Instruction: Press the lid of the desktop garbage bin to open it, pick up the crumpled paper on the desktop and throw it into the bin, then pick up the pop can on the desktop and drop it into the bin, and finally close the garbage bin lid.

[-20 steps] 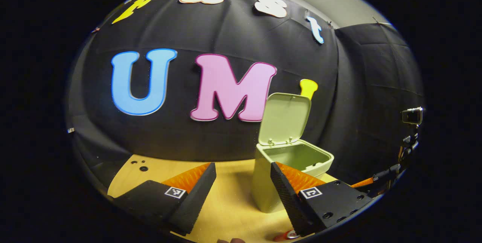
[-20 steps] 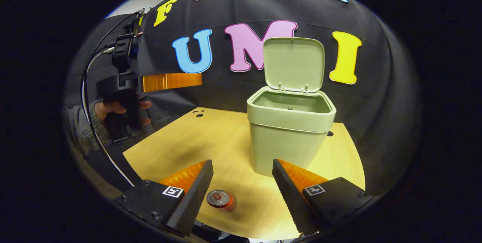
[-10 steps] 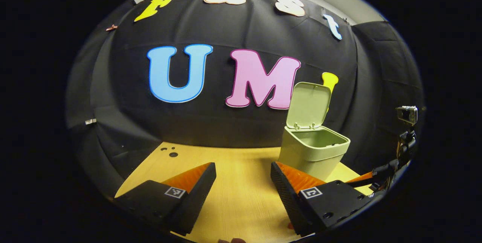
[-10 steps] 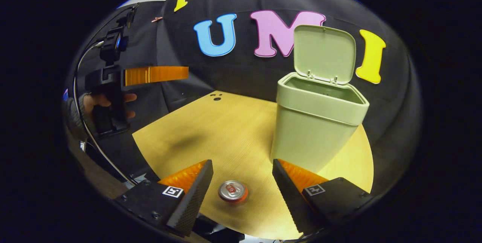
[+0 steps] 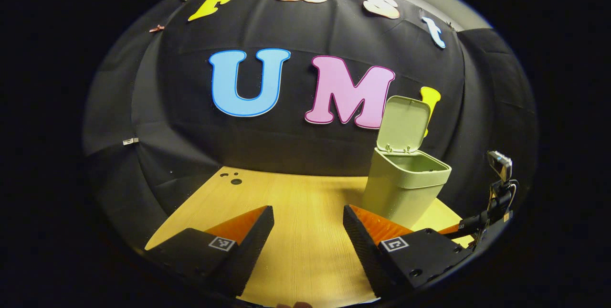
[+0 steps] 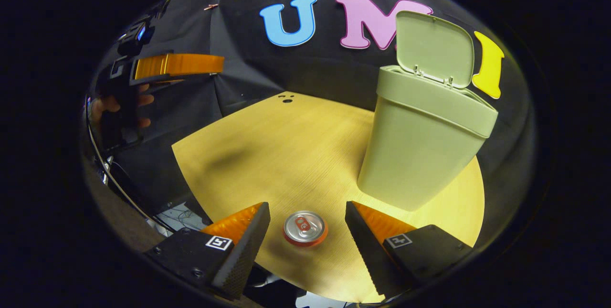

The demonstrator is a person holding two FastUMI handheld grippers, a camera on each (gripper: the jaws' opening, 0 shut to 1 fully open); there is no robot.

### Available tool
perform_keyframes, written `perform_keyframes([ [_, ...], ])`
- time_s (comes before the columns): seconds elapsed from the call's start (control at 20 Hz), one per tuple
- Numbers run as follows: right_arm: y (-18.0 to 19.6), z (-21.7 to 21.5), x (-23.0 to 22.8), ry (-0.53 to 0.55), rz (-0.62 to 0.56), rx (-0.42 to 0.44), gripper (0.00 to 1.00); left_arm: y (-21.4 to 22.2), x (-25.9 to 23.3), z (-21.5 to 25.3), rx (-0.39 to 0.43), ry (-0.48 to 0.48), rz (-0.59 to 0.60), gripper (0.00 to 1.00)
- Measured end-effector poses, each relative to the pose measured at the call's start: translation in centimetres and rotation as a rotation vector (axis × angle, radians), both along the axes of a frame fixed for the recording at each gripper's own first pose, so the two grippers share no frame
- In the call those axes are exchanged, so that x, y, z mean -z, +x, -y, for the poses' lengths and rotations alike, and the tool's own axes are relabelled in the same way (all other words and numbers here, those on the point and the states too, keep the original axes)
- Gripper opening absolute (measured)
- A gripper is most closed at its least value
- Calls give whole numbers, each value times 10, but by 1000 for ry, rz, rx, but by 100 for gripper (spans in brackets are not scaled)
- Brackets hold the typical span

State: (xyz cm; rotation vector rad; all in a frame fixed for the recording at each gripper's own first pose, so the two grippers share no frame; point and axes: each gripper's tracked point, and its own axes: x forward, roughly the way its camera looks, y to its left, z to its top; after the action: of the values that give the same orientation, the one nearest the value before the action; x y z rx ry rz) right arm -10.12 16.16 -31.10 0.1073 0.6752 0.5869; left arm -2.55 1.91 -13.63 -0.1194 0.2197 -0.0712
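Pop can: red aluminium pop can with a silver top (image 6: 305,228) stands upright near the front edge of the round light-wood bench (image 6: 286,150), seen from above in the right gripper view.
Left tongs: in the right gripper view, the left tongs (image 6: 210,64) are held in a hand (image 6: 117,107) at far left, above and beside the bench edge; in the left gripper view the left tongs (image 5: 308,231) are spread wide with nothing between the fingers, only bare bench below.
Right tongs: right tongs (image 6: 308,231) are spread wide, one finger either side of the can, touching nothing.
Bin: pale green plastic desktop garbage bin (image 6: 420,150) stands on the right part of the bench, beyond the can, well apart from it.
Lid: pale green hinged lid (image 6: 434,47) stands raised at the bin's back rim, leaving the bin open (image 5: 405,188).
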Motion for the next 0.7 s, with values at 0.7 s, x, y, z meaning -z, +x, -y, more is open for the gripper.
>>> perform_keyframes([
  [0.7, -8, -15, 60, -79, -109, -79, 100, -9, 12, -17, -35, -8, -37, 95],
])
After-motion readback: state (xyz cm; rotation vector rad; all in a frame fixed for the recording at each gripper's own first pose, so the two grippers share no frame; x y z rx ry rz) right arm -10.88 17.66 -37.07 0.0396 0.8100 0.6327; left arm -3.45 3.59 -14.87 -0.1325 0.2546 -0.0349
